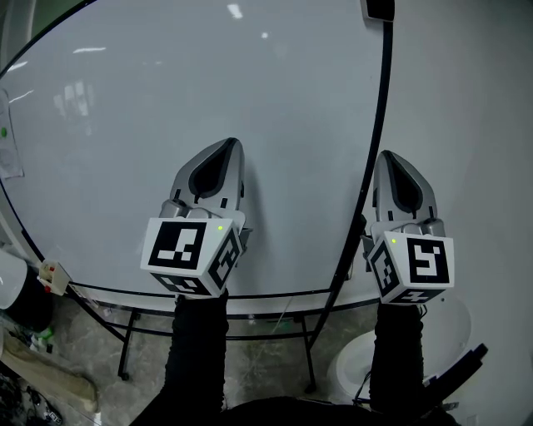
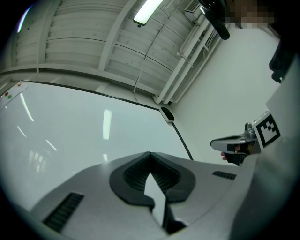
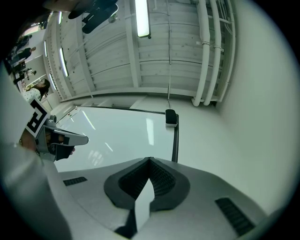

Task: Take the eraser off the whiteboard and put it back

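Neither claw holds anything. The left claw [image 1: 230,143] is closed, its ribbed pads meeting at the tip with nothing between them. The right claw [image 1: 388,155] is closed and empty too. Both point up at the large white whiteboard with a thin black frame [image 1: 166,91]: the left claw in front of its face, the right claw just beside its right-hand frame edge.

The small black-and-white block [image 1: 379,8] sits high above the right claw, on the top corner of that frame edge, well apart from both claws. I take it to be the eraser, though it is small in every view. It looks as if it rests on the board, so this is either the moment before the pick-up or the end after it was put back; nothing in the views settles which.

If the pick-up is ahead, the right claw is the nearer one. It would need to rise along the frame edge, open, and close squarely across the block without knocking it off the corner.

Count: two claws, one whiteboard, one eraser, one black metal stand [image 1: 125,354] below the left claw.
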`<state>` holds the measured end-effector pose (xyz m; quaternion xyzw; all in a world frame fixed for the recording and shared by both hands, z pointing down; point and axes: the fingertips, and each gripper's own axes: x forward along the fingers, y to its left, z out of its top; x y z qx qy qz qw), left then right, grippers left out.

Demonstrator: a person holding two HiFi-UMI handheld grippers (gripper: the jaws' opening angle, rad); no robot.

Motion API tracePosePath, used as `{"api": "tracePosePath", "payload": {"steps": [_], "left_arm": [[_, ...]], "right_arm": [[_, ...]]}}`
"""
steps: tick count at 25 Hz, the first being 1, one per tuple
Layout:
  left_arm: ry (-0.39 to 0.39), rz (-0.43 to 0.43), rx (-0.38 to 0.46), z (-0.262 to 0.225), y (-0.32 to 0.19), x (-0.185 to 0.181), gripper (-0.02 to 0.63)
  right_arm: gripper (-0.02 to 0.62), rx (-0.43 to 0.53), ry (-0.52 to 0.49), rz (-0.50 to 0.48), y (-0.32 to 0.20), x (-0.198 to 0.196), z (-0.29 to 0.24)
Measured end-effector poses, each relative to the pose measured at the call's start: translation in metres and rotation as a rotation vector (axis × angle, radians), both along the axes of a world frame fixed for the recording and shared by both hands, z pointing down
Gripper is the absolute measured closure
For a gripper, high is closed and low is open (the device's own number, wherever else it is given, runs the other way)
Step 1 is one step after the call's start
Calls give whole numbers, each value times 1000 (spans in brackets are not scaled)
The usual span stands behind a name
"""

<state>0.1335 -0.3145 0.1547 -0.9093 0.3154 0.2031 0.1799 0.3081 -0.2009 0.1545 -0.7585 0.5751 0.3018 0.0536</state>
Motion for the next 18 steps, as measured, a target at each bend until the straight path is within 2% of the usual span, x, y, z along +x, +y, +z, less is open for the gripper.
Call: {"api": "tracePosePath", "payload": {"steps": [18], "left_arm": [[-5, 1, 3, 4, -4, 7, 600]], "right_arm": [[588, -29, 10, -2, -8, 1, 1]]}}
